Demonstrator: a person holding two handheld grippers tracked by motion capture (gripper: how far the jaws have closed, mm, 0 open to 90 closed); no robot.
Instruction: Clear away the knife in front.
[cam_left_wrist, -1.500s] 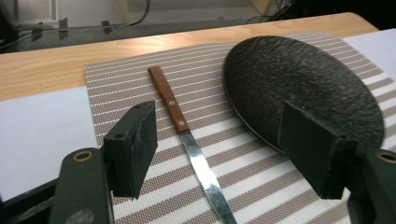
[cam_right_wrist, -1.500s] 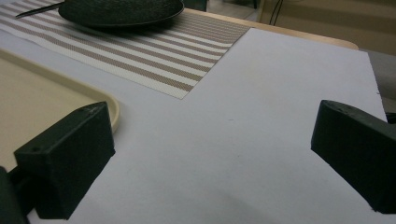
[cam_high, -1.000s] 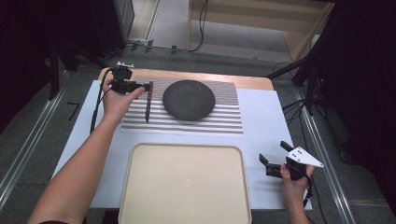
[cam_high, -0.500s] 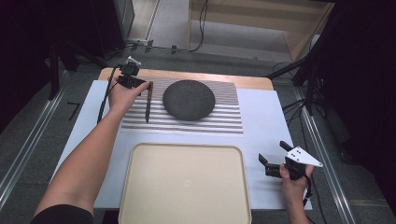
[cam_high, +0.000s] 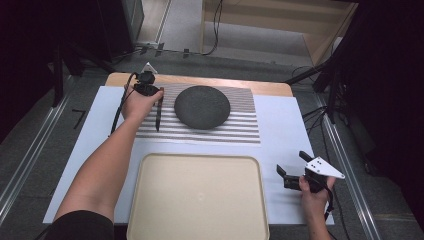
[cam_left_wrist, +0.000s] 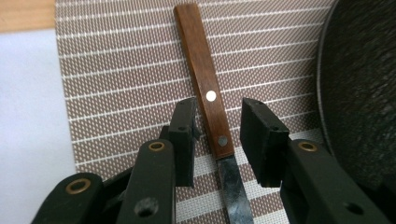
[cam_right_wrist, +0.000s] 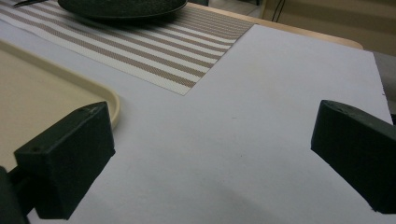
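A knife with a brown wooden handle (cam_left_wrist: 201, 70) and a dark blade lies on the striped placemat (cam_left_wrist: 116, 70), left of the dark round plate (cam_left_wrist: 359, 84). My left gripper (cam_left_wrist: 219, 135) is open, one jaw on each side of the handle's lower end with a gap on both sides. From above, the knife (cam_high: 158, 115) lies lengthwise beside the plate (cam_high: 202, 106), and the left gripper (cam_high: 159, 95) is over its handle. My right gripper (cam_high: 282, 177) hovers open over the white table cover at the near right, and its own view shows nothing held between the jaws of the right gripper (cam_right_wrist: 210, 154).
A large cream tray (cam_high: 197, 200) lies at the near middle, with its rim (cam_right_wrist: 109, 100) just left of the right gripper. The white cover (cam_high: 285, 125) spreads under the placemat (cam_high: 240, 130). Dark stands and cables ring the table.
My left hand has shifted right, bringing the open gripper over the knife handle. The right gripper has stayed where it was.
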